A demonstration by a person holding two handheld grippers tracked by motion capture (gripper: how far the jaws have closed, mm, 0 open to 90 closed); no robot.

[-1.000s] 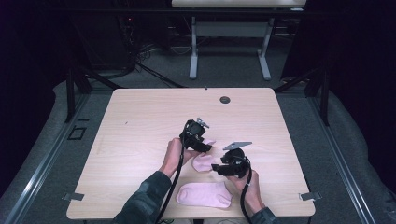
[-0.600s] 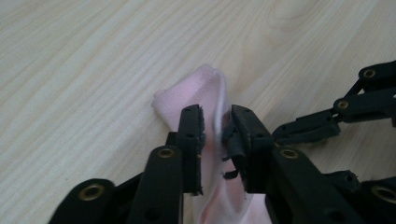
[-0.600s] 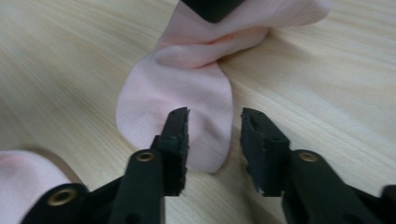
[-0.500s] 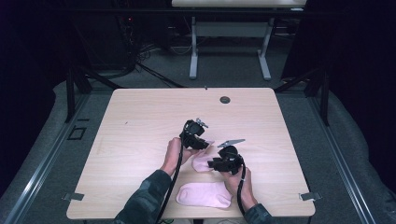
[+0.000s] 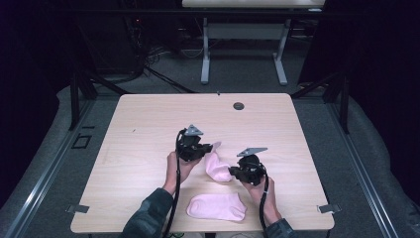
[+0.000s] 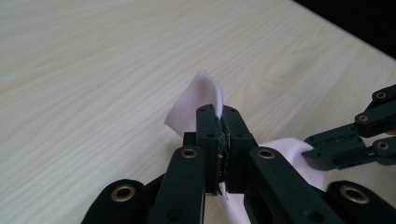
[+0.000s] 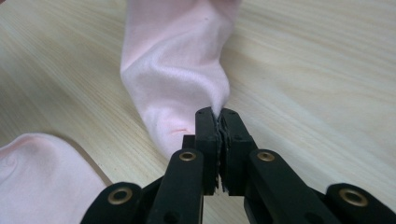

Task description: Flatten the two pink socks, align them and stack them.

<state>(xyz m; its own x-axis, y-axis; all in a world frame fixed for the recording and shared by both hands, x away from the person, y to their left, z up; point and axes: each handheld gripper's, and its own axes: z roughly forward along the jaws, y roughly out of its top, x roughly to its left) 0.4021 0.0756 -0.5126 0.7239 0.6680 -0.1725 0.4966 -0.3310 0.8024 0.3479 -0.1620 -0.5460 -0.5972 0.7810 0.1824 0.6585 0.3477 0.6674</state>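
A pink sock (image 5: 216, 165) hangs stretched between my two grippers just above the wooden table (image 5: 148, 129). My left gripper (image 5: 202, 150) is shut on its cuff end (image 6: 198, 100), which sticks up past the closed jaws. My right gripper (image 5: 233, 173) is shut on the sock's other edge (image 7: 177, 88), where the fabric bunches at the jaw tips. In the left gripper view the right gripper (image 6: 348, 140) shows at the right edge. A second pink sock (image 5: 217, 207) lies flat near the table's front edge; it also shows as a second sock (image 7: 42, 177) at lower left.
A small dark round grommet (image 5: 238, 105) sits near the table's far edge. Dark floor and a white table frame (image 5: 242, 54) lie beyond the table. The table's left half and far part are bare wood.
Both grippers have lifted the sock and moved apart a little, so it now hangs stretched between them. The flat sock has stayed put.
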